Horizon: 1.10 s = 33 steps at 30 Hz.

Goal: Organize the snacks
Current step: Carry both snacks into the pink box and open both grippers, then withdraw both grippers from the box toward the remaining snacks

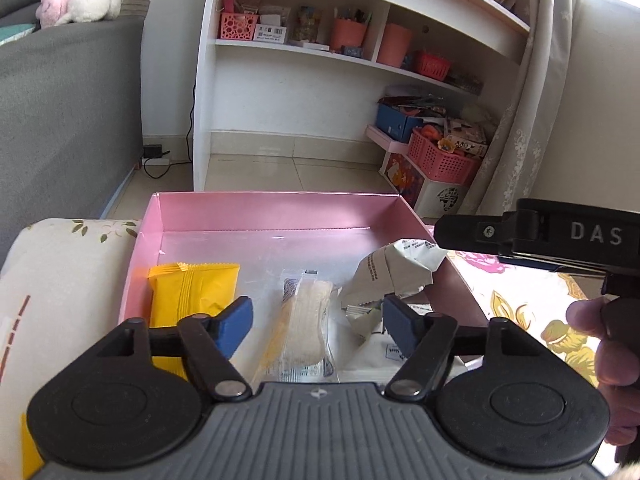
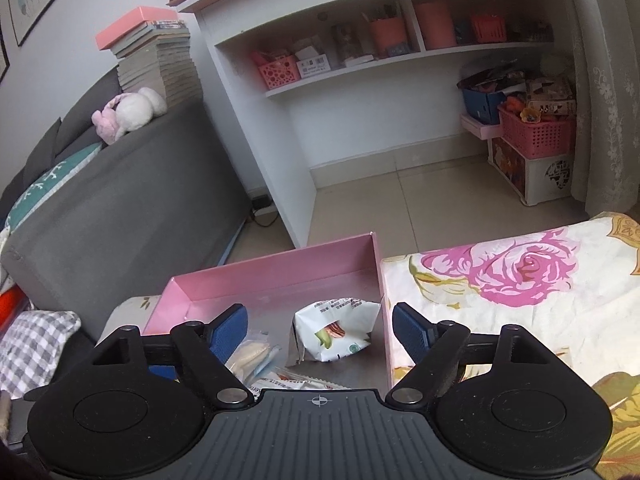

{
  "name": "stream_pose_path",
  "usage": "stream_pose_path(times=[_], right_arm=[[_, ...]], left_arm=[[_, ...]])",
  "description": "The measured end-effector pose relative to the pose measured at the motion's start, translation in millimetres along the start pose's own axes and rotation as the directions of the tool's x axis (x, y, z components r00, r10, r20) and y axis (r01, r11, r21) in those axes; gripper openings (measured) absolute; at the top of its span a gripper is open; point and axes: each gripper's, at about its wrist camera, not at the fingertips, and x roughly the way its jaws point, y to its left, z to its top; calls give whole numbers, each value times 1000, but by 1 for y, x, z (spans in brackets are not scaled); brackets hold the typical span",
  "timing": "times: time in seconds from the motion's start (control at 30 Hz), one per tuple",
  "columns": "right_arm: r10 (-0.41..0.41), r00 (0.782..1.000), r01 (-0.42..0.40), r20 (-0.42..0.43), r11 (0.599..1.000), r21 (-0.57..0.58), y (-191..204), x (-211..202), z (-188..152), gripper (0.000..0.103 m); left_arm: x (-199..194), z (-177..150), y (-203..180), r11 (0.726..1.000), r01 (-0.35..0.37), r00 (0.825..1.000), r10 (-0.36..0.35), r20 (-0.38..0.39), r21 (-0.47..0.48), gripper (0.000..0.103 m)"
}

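A pink box (image 1: 276,210) lies open on the flowered cloth. Inside it, from left to right, lie a yellow packet (image 1: 188,292), a clear-wrapped pale biscuit (image 1: 304,332) and a crumpled white packet (image 1: 384,268). My left gripper (image 1: 318,326) is open above the box's near side, its blue pads either side of the clear-wrapped biscuit and not touching it. In the right wrist view the pink box (image 2: 280,276) holds the crumpled white packet (image 2: 336,332), which lies loose between the spread pads of my open right gripper (image 2: 320,332). The clear-wrapped biscuit (image 2: 250,354) shows beside its left pad.
A flowered cloth (image 2: 520,280) covers the surface right of the box. A grey sofa (image 2: 132,208) stands to the left, with a white shelf unit (image 1: 304,92) and a pink basket (image 1: 440,156) on the floor beyond. A person's hand (image 1: 600,344) holds the right gripper's black body (image 1: 560,236).
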Motion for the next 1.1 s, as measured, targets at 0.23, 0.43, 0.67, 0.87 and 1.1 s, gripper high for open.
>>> stream_pose_path(times=[0.23, 0.43, 0.67, 0.87, 1.1], right_arm=[[-22, 1000, 22, -2, 997, -72, 17, -29, -2, 92], [-30, 999, 29, -14, 997, -75, 23, -55, -10, 97], [-60, 997, 56, -45, 994, -91, 28, -81, -31, 98], [-86, 993, 77, -86, 992, -96, 26, -91, -52, 98], [-74, 995, 63, -69, 986, -154, 17, -98, -83, 98]], left_arm=[[-21, 0, 0, 999, -28, 999, 28, -25, 24, 86], [-46, -1, 5, 999, -45, 998, 46, -41, 28, 96], [-75, -12, 12, 995, -84, 995, 87, -57, 49, 103], [-92, -30, 28, 995, -103, 990, 102, -94, -4, 103], [-96, -61, 41, 996, -85, 993, 86, -81, 13, 103]])
